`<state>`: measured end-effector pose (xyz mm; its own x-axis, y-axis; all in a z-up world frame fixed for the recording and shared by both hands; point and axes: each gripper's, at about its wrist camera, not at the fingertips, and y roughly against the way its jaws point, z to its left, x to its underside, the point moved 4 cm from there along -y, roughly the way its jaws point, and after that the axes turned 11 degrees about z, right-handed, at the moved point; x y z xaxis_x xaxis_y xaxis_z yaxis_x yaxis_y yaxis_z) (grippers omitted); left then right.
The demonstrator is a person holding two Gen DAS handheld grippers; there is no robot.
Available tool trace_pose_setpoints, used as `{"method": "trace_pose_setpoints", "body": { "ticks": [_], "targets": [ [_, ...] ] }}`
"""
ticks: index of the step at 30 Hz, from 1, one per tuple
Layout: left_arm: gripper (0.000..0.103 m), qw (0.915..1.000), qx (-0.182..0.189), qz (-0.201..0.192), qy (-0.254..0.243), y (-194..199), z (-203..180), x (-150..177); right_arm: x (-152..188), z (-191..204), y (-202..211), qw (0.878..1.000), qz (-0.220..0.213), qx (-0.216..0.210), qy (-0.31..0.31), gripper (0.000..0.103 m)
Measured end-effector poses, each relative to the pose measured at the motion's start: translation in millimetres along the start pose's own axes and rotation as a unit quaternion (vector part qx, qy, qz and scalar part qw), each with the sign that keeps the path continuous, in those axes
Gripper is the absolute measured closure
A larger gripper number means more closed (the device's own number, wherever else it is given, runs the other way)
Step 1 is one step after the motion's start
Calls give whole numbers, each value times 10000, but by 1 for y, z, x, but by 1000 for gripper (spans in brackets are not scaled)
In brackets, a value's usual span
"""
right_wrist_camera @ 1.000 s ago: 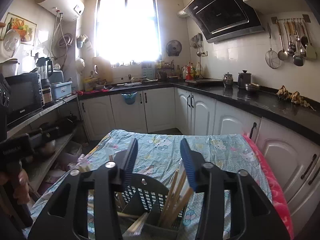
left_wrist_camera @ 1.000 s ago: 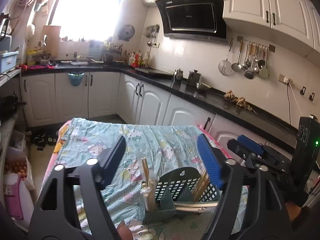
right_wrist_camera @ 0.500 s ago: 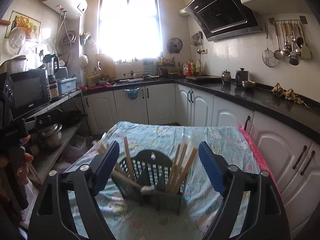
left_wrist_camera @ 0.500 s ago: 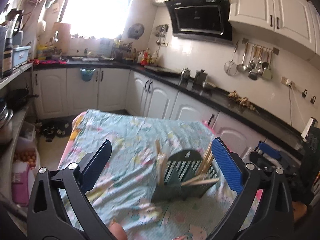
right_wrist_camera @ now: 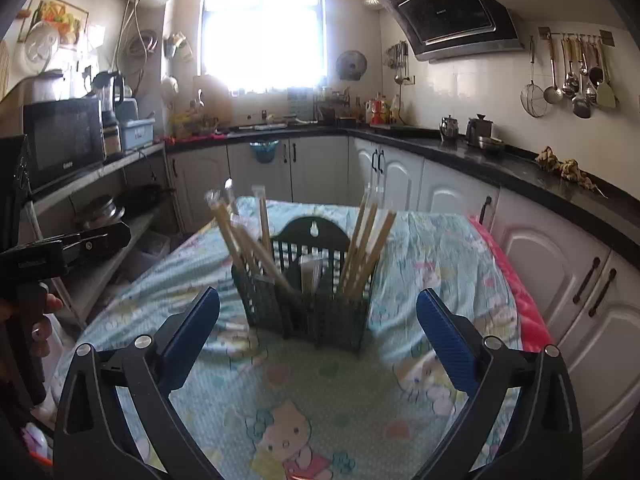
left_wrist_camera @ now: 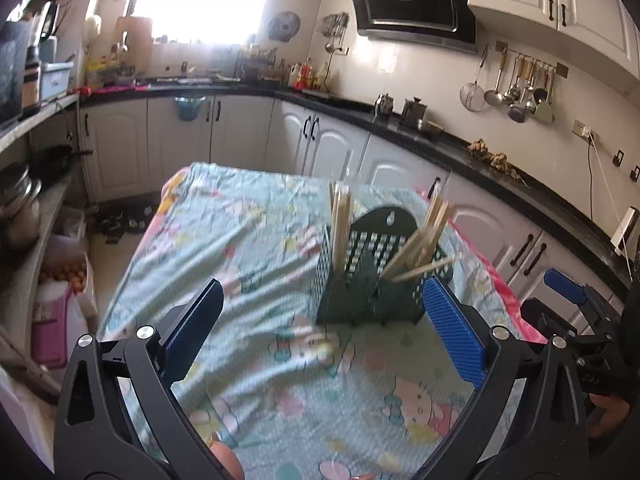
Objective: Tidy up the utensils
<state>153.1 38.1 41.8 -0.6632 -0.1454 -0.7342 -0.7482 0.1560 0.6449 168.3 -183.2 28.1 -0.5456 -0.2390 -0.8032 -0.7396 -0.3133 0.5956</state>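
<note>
Both grippers hang wide open with nothing between their fingers: the left gripper (left_wrist_camera: 320, 320) and the right gripper (right_wrist_camera: 318, 320), whose jaws have just been opening. The dark utensil holder (right_wrist_camera: 304, 300) stands upright on the cartoon-print tabletop (right_wrist_camera: 340, 408), chopsticks (right_wrist_camera: 364, 248) leaning in its compartments.

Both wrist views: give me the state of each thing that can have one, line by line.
Left hand-held gripper: open, jaws just widened, nothing between them.
Right hand-held gripper: open, jaws just widened, empty.
Utensil basket: upright on the tablecloth, untouched.
Chopsticks: standing tilted in the basket's compartments.
</note>
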Motion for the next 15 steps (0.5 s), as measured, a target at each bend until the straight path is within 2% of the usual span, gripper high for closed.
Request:
{"method": "trace_pose_setpoints", "body": {
  "ticks": [6,11,15],
  "targets": [
    [11,9998,-60,210,-13,-10,1,35,31,5,-4,9998,113,145,50,7],
    [11,9996,-136,133,-210,-11,-11,62,55,10,-10,9993,207,298,104,7],
    [11,9995,-124,-4,-286,-10,-20,77,69,15,-5,9981,-102,566,197,7]
  ]
}}
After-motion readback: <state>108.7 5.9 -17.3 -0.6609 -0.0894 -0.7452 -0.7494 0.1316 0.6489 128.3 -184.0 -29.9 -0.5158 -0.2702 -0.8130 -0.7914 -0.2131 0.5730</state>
